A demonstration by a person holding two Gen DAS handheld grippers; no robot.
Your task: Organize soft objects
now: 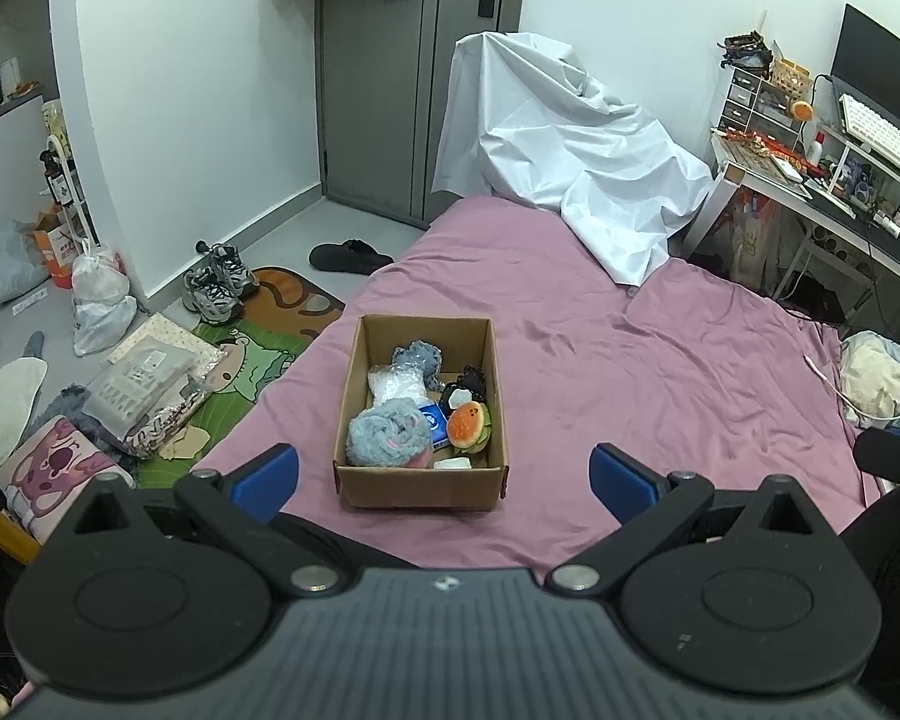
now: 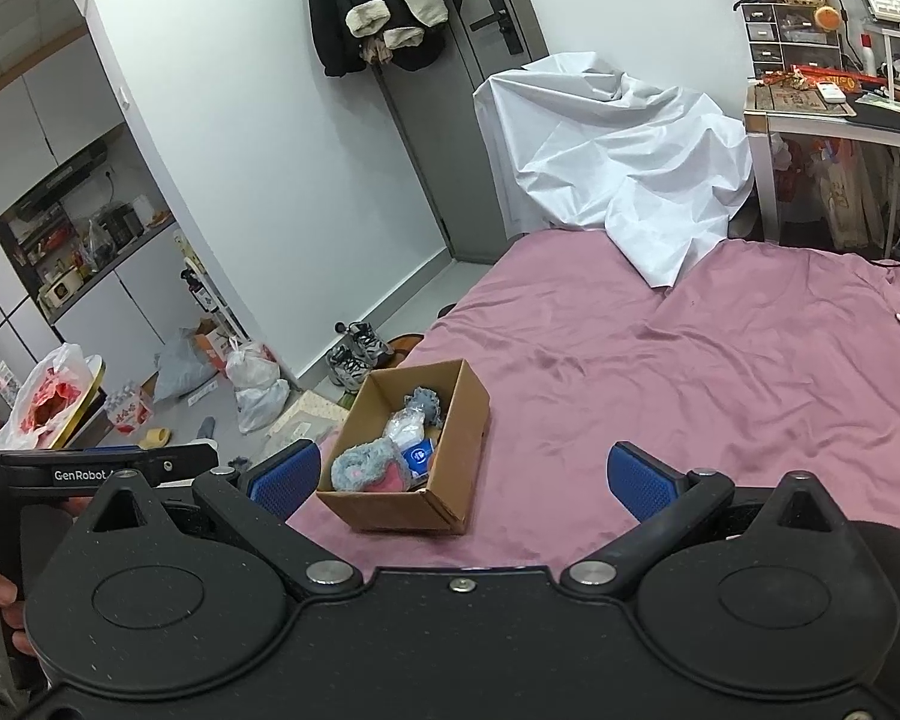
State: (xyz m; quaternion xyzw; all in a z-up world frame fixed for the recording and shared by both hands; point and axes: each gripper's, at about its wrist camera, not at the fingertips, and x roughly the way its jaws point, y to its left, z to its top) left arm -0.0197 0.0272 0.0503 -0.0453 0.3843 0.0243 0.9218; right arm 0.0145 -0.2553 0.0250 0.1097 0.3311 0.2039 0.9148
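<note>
A pink bed [image 1: 630,360] fills most of both views; its right side runs out of frame. A white sheet [image 1: 570,162] drapes over something at the bed's far edge, hiding it completely. Near the bed's left edge sits an open cardboard box [image 1: 420,486] holding soft things: a grey-blue fluffy toy [image 1: 384,432], a burger plush [image 1: 467,422], and others too jumbled to name. The left gripper [image 1: 444,477] and right gripper [image 2: 462,477] both hang spread wide and empty, apart from the box.
</note>
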